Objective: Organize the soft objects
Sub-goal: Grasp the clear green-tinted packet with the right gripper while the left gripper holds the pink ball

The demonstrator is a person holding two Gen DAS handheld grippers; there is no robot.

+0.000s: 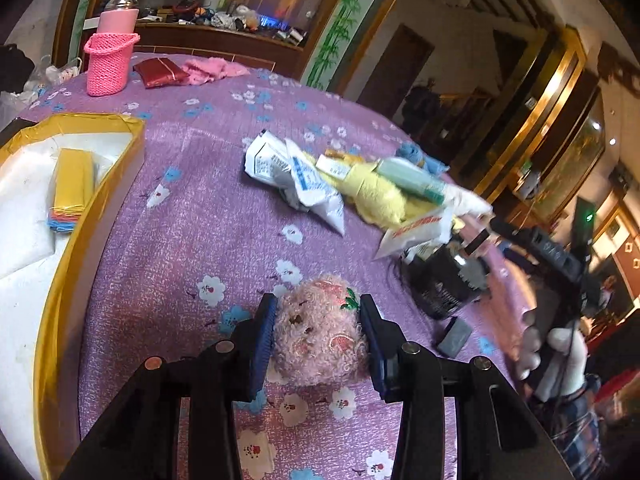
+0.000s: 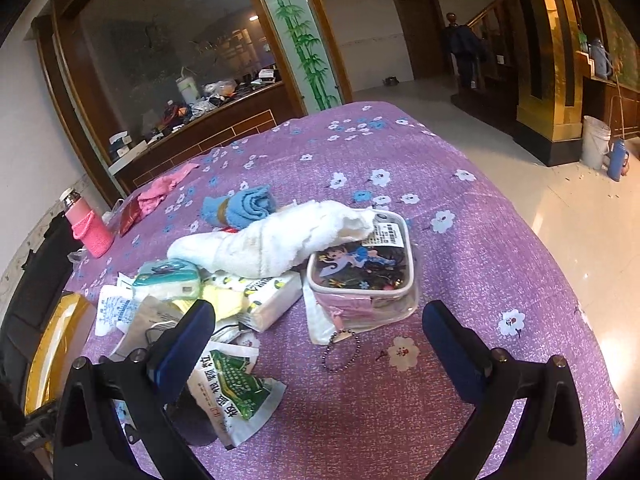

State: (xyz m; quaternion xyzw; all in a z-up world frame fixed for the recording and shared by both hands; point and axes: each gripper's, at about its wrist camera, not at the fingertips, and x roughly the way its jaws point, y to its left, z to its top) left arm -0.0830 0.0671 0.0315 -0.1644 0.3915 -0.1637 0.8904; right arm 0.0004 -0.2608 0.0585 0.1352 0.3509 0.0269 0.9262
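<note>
Left wrist view: left gripper (image 1: 318, 330) clamped on pink fuzzy plush ball (image 1: 320, 330), curly pile, green stitched leaf, brownish specks, rosy patches; ball sat squeezed between blue pads, over purple floral cloth (image 1: 208, 216) near its near edge. Gold-edged box (image 1: 100, 184) lay at cloth's left edge. Right gripper (image 2: 320, 344) stood wide, nothing between jaws.
</note>
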